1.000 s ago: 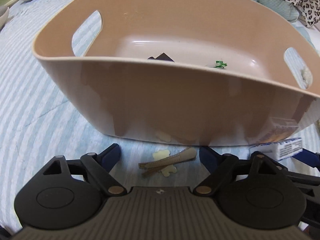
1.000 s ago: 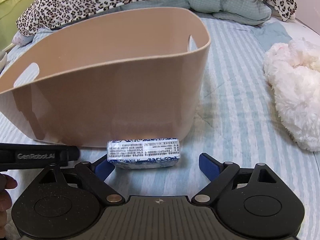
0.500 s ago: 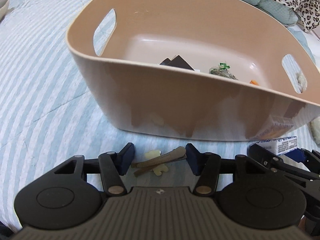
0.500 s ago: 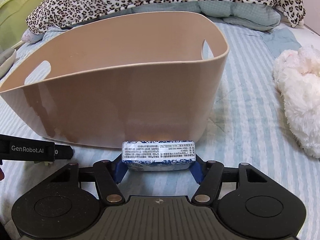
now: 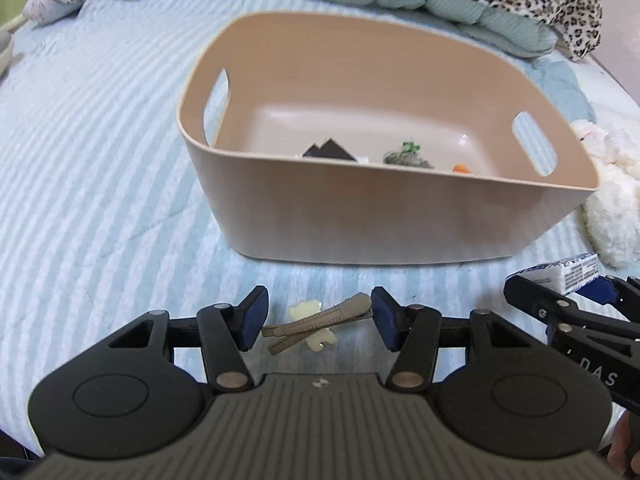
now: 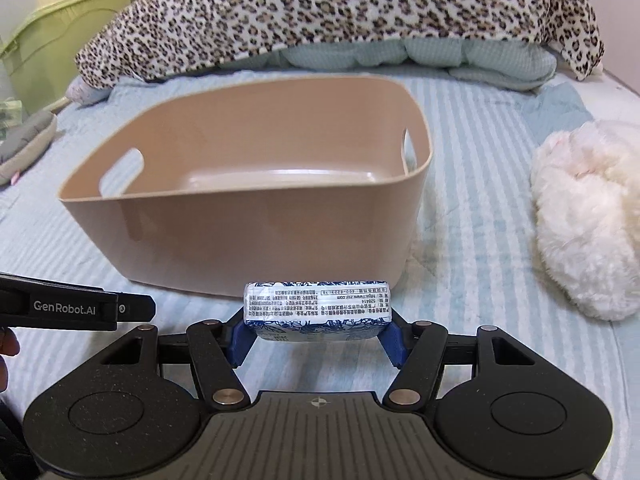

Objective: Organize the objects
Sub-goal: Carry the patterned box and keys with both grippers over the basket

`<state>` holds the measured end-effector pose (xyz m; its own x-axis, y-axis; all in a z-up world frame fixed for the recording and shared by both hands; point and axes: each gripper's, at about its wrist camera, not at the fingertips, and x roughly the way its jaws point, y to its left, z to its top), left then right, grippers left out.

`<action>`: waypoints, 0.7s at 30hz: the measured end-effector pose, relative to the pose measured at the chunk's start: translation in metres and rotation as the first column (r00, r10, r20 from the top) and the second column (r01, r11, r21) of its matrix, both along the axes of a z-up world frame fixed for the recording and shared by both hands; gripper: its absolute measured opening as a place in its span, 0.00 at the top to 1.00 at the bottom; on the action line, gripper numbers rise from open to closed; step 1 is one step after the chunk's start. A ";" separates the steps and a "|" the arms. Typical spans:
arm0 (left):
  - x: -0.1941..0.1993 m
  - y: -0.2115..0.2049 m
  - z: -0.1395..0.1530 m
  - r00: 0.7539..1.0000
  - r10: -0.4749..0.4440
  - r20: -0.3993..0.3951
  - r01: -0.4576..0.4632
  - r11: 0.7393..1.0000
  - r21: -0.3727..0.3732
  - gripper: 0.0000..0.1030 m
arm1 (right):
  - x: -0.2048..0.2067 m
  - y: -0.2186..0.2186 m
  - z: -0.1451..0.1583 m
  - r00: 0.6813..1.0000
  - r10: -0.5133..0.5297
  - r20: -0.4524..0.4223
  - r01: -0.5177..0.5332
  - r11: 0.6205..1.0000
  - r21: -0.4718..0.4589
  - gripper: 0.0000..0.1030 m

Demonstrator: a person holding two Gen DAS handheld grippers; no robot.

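Both tongs sit near the beige bin: left tongs pinch the hair clip, right tongs clamp the tissue pack.

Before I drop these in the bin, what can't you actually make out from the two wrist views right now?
- Bin contents: left wrist view, the near wall of the bin cuts off all but their tops; not identifiable.
- Tissue pack: right wrist view, print too small to read.
- Hair clip: left wrist view, whether the left gripper truly clamps it or only flanks it.
- Bin floor: right wrist view, hidden behind the near wall.
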<state>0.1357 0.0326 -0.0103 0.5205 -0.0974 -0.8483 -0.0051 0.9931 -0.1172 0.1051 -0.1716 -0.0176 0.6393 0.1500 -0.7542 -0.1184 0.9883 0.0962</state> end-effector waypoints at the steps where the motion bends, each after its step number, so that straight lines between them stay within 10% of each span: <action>1: 0.004 -0.008 0.004 1.000 -0.001 0.011 0.001 1.000 0.001 0.44 | -0.003 -0.001 0.004 1.000 0.000 0.012 0.000 1.000 0.003 0.42; 21: -0.002 -0.030 0.079 0.939 -0.055 0.341 0.015 0.992 0.121 0.44 | -0.012 -0.004 0.076 0.958 -0.061 0.281 0.036 0.995 0.095 0.42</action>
<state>0.1333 0.0021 0.0683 0.7796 -0.0331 -0.6254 0.0501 0.9987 0.0096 0.0935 -0.1757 0.0586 0.8326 0.1713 -0.5267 -0.1054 0.9826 0.1528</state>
